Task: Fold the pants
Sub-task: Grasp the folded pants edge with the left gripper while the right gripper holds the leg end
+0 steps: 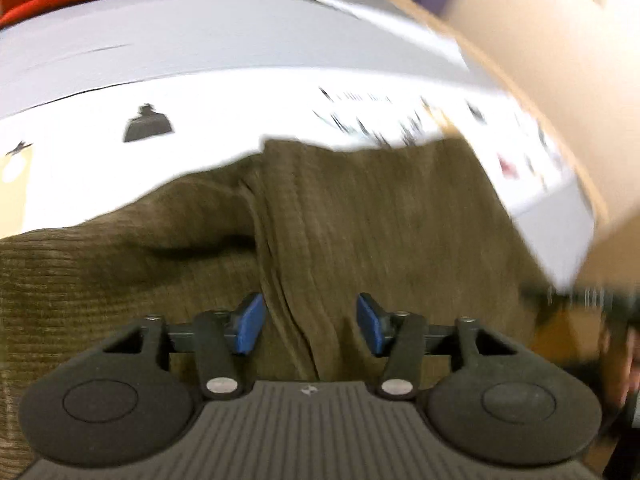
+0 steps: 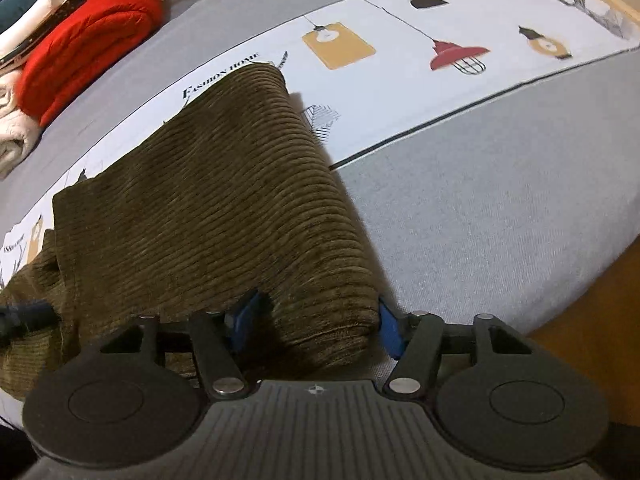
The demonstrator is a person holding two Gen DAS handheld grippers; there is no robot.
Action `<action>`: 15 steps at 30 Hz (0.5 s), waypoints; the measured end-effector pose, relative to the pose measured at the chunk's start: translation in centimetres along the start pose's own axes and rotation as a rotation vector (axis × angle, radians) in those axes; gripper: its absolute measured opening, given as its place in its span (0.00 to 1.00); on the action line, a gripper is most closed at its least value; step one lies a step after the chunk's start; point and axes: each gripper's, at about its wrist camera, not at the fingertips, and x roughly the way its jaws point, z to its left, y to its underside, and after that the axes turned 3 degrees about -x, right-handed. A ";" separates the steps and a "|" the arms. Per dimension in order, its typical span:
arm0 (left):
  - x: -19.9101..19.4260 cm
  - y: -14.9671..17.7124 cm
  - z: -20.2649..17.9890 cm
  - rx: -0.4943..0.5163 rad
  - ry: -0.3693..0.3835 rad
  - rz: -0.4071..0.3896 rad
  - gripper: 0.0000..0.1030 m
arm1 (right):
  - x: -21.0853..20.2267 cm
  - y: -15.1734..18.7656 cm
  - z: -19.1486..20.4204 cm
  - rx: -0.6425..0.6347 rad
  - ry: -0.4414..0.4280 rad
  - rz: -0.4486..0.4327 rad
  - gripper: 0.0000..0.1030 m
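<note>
I see the olive-green ribbed corduroy pants [image 2: 224, 208] lying on the grey bed sheet with printed lamps [image 2: 460, 208], one leg doubled into a thick fold. My right tool [image 2: 316, 326] stands spread around that fold's near end. My left tool [image 1: 310, 322] hangs apart over a seam crease; that view is blurred.

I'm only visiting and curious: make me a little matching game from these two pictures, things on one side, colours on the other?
Things:
1. pants
2. padded jacket
3. tong fingertips
4. bed sheet

Colours:
A. blue
B. grey
C. olive green
D. red

Pairs: 1-C, 2-D, 3-A, 4-B
</note>
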 end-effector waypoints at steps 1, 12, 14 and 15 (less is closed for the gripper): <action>0.4 -0.3 0.4 -0.043 -0.007 -0.015 0.64 | -0.3 0.2 -0.2 0.001 -0.001 -0.004 0.55; 4.8 0.4 -2.0 0.052 -0.099 0.008 0.30 | -1.5 1.1 -0.5 -0.064 -0.038 -0.062 0.33; 3.8 0.2 -2.2 0.076 -0.075 -0.016 0.19 | -1.8 1.2 -0.3 -0.075 -0.041 -0.074 0.30; 3.1 0.0 -2.2 0.078 -0.061 -0.048 0.18 | -2.0 1.3 -0.2 -0.079 -0.043 -0.081 0.30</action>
